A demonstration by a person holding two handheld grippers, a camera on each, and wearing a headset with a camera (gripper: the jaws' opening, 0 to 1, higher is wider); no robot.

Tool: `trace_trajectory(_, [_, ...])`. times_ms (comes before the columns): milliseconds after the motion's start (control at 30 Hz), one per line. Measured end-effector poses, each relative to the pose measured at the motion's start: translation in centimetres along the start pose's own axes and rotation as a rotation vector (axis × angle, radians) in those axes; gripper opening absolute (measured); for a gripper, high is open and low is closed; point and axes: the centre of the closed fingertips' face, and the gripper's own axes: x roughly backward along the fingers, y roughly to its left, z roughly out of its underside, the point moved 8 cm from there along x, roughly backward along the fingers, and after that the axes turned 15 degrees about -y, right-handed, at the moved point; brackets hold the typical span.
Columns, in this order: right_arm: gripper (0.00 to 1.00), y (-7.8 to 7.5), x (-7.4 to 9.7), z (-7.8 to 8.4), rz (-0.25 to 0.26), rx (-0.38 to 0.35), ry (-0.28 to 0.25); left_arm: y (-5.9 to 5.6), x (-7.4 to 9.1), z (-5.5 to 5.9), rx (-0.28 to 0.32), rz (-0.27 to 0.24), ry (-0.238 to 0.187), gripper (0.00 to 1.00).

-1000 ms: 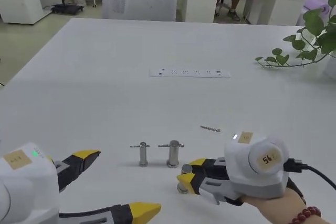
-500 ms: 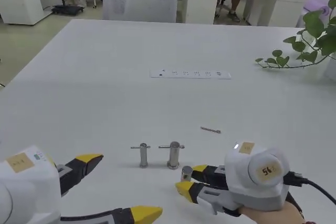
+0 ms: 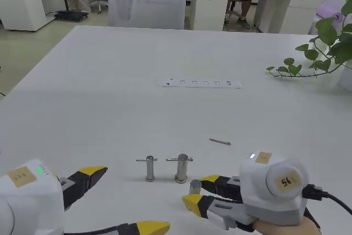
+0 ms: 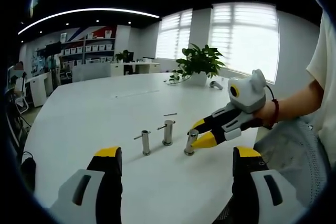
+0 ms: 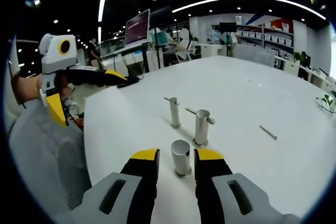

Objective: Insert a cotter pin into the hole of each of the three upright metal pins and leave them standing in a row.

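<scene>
Barely any change: third pin (image 3: 194,186) stays upright beside two fitted pins (image 3: 149,168). Your right gripper (image 3: 200,189) straddles it, slack; left gripper (image 3: 122,198) spread, empty. Last cotter pin (image 3: 220,142) lies beyond row, so fetch next.

Bright even light, sharp, fisheye-warped edges

A white power strip (image 3: 199,83) lies flat, a leafy plant (image 3: 329,38) to its right, a grey chair (image 3: 146,11) beyond.
</scene>
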Motion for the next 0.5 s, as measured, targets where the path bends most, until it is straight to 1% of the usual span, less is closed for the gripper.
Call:
trace_trajectory(100, [0.31, 0.0, 0.3, -0.4, -0.002, -0.004, -0.001, -0.1, 0.0, 0.0, -0.001, 0.002, 0.000, 0.87])
trace_trajectory(133, [0.32, 0.0, 0.4, -0.5, -0.001, -0.019, 0.008, -0.1, 0.0, 0.0, 0.000, 0.003, -0.001, 0.87])
trace_trajectory(200, [0.34, -0.2, 0.7, -0.7, 0.004, -0.022, 0.012, -0.1, -0.1, 0.0, -0.002, 0.004, 0.000, 0.87])
trace_trajectory(500, [0.36, -1.3, 1.7, -2.1, 0.015, -0.020, -0.004, -0.3, -0.1, -0.1, -0.006, 0.006, -0.002, 0.88])
